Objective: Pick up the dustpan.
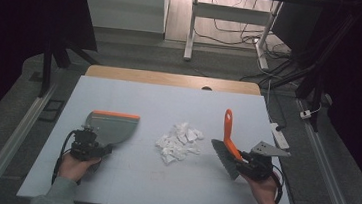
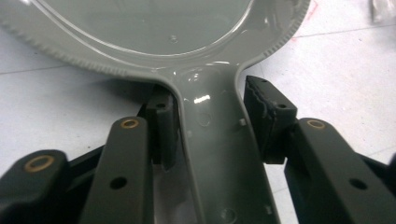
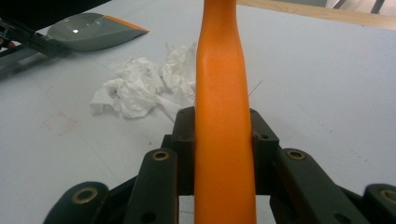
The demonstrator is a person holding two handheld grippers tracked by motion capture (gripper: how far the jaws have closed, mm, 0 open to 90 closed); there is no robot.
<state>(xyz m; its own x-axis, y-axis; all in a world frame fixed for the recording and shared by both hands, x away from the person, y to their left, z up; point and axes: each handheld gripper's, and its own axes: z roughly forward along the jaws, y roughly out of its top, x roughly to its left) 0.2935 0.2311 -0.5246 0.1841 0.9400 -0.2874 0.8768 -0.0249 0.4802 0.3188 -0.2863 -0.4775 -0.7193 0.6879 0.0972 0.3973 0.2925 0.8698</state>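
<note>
A grey dustpan with an orange front lip lies flat on the white table at the left. My left gripper is shut on its handle, a pad on either side. At the right, my right gripper is shut on the orange handle of a brush. The brush's grey bristles point down and towards the middle. Between the two tools lies a pile of crumpled white paper scraps. The paper pile and the dustpan lie beyond the brush handle in the right gripper view.
A wooden strip runs along the table's far edge. A white power strip lies just off the right edge. Beyond the table are desk legs and loose cables on the floor.
</note>
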